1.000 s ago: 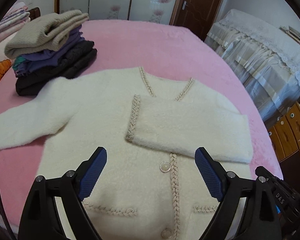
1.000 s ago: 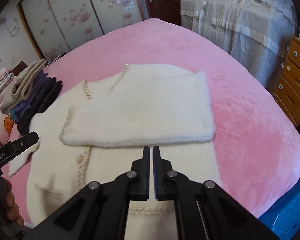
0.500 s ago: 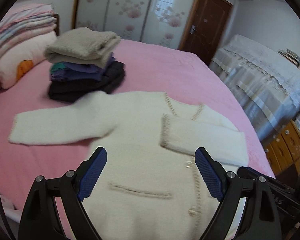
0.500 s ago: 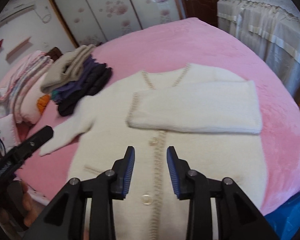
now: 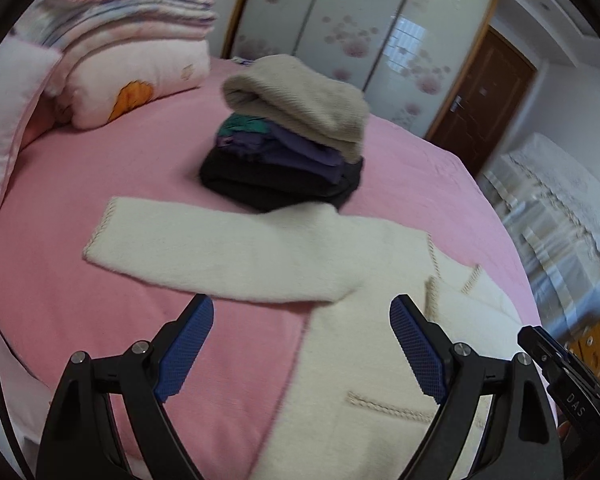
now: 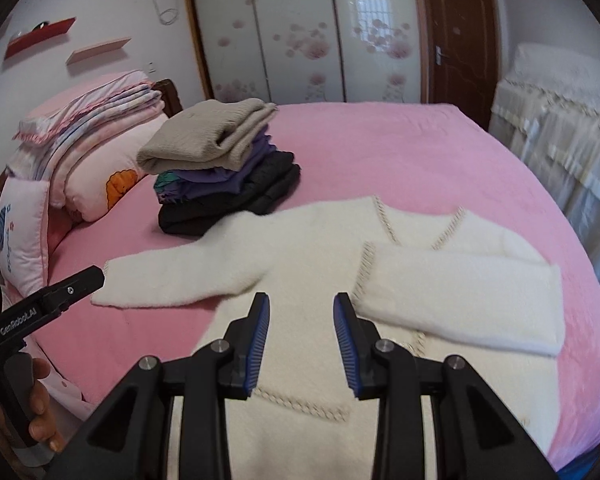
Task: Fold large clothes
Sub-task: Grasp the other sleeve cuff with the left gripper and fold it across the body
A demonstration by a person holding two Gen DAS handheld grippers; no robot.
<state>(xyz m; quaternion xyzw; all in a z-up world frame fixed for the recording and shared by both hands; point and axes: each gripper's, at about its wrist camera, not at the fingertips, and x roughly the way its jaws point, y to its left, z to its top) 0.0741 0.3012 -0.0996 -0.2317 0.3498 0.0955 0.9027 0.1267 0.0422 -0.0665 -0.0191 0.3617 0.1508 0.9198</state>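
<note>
Cream cardigan (image 6: 300, 280) flat on pink bed (image 6: 420, 152), one sleeve folded across chest, other outstretched beside folded clothes stack (image 6: 220, 164). Left claw (image 5: 300, 344) wide apart above cardigan, empty. Right claw (image 6: 300, 336) partly apart above cardigan, just opened, nothing between.

Bare pink bedspread (image 5: 112, 312) lower left of the unfolded cardigan sleeve (image 5: 204, 252); stack of folded clothes (image 5: 292, 136) touching its shoulder; pillows (image 5: 120, 80) crowding upper left.

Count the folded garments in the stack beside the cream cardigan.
4 visible: a beige sweater on top, a teal piece and a purple one under it, a black one at the bottom. Others may be hidden between layers.
</note>
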